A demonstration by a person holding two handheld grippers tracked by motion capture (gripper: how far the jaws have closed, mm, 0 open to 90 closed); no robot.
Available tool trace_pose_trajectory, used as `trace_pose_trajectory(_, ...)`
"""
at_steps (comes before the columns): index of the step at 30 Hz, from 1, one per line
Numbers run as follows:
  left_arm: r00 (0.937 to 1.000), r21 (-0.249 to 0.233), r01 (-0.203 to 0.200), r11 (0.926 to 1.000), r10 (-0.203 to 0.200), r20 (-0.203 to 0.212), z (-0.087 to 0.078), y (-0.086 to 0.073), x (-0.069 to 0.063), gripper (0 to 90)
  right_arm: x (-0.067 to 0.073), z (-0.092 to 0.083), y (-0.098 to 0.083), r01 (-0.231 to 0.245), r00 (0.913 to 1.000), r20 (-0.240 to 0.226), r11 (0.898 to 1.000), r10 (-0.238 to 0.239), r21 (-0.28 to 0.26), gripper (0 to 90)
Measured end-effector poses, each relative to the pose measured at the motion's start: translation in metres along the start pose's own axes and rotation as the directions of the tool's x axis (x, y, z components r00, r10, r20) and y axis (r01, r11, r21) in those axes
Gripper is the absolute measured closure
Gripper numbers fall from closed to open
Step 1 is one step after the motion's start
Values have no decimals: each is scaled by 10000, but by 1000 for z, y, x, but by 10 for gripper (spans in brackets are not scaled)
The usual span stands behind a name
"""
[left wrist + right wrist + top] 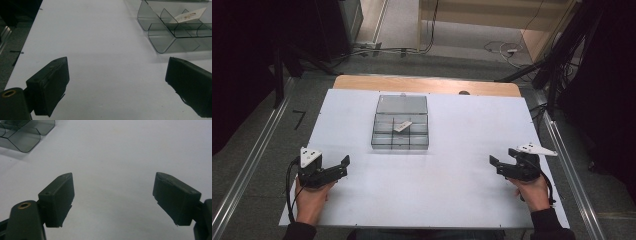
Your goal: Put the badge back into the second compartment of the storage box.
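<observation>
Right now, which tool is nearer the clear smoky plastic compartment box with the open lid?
Left. The left tool sits just below-left of the clear smoky plastic compartment box, open and empty. The right tool is farther off, below-right near the white table's edge, also open.

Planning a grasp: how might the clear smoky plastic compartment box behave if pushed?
The clear smoky plastic compartment box looks thin-walled and nearly empty, so probably light. On the smooth white table it would likely slide, not tip. Its open lid may flap.

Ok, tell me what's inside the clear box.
The clear box has its lid open, and one small white card lies tilted across its dividers. The other compartments look empty; the card's underside is hidden.
</observation>
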State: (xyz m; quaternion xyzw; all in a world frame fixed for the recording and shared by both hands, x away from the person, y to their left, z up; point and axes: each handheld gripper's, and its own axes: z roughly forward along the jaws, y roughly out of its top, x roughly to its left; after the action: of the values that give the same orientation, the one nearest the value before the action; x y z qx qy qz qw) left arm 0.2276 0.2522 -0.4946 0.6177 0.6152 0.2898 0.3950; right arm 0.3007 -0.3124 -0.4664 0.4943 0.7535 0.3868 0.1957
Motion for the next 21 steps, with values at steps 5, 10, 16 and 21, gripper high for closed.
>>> trace_pose_trajectory(5,10000,-25,46,10000,-46,22,0,0,0,56,-5,-3,-3,-50,9999,87,10000,51,-15,162)
trace_pose_trajectory(10,10000,-22,23,10000,-23,22,0,0,0,55,-10,-6,-5,-119,9998,176,9999,119,-17,162)
trace_pose_trajectory(16,10000,-1,0,10000,0,34,0,0,0,56,-16,-11,-9,-222,9993,300,9998,222,-9,162)
trace_pose_trajectory(21,10000,1,-6,10000,6,34,0,0,0,56,-23,-15,-14,-330,9984,461,9994,332,-40,162)
